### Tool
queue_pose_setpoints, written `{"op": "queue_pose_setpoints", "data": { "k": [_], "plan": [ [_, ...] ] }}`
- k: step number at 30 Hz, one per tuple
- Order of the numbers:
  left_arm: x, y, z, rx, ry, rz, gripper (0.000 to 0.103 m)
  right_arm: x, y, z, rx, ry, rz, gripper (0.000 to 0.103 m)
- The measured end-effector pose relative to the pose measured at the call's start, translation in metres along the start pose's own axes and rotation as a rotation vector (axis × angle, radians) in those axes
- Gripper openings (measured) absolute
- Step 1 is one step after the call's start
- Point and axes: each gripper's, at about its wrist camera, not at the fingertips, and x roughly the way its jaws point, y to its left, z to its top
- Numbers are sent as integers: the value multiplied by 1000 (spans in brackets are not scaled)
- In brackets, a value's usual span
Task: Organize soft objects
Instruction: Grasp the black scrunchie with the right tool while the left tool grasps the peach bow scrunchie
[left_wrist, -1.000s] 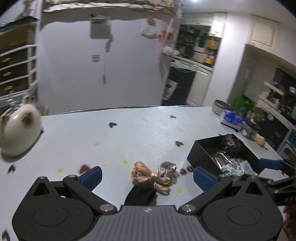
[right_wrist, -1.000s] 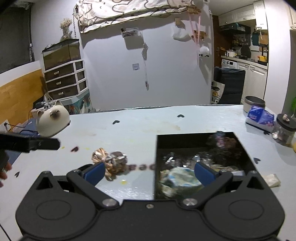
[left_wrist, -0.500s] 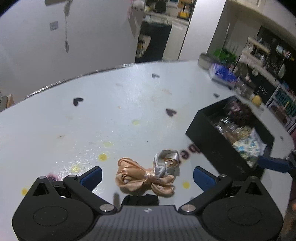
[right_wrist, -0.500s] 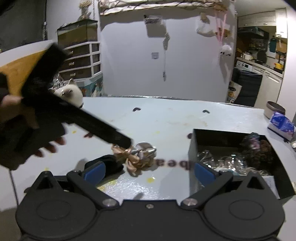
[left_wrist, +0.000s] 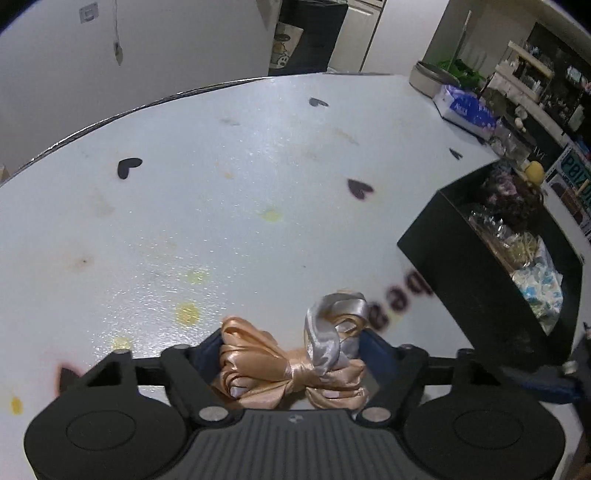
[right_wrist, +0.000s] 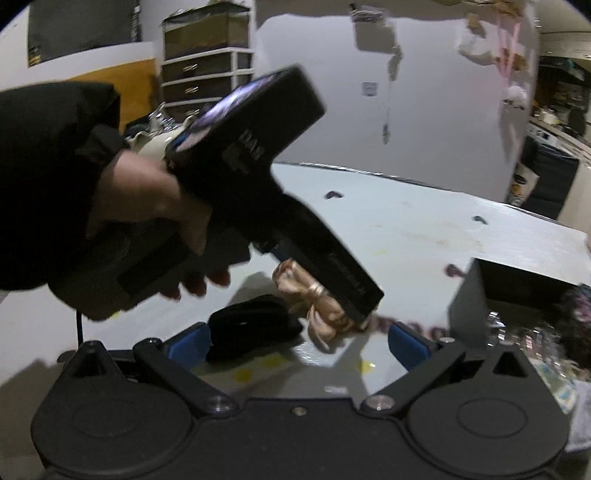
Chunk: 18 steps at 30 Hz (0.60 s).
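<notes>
A peach satin bow (left_wrist: 280, 373) with a silver satin loop (left_wrist: 327, 332) lies on the white table. My left gripper (left_wrist: 290, 350) is open with its blue pads on either side of the bow. In the right wrist view the left gripper body (right_wrist: 266, 195), held by a hand, reaches down onto the same bow (right_wrist: 317, 306). A black soft item (right_wrist: 251, 325) lies beside the bow. My right gripper (right_wrist: 297, 343) is open and empty just above the table. The black box (left_wrist: 480, 266) at the right holds several soft items.
The box also shows in the right wrist view (right_wrist: 517, 295). A tissue pack (left_wrist: 467, 109) and a grey bowl (left_wrist: 428, 75) stand at the table's far right. A cream teapot (right_wrist: 155, 144) sits behind the left hand. Heart stickers (left_wrist: 127, 166) dot the table.
My left gripper has come down and forward so that the bow now lies between its pads. My right gripper has swung left, away from the box, toward the bow.
</notes>
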Motion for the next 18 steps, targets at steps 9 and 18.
{"op": "queue_pose_setpoints", "data": {
  "k": [9, 18],
  "plan": [
    [-23, 34, -7, -63, -59, -39, 69, 31, 17, 11, -166, 46, 113, 103],
    [-56, 72, -28, -192, -141, -33, 69, 57, 16, 18, -142, 133, 205, 83]
  ]
}}
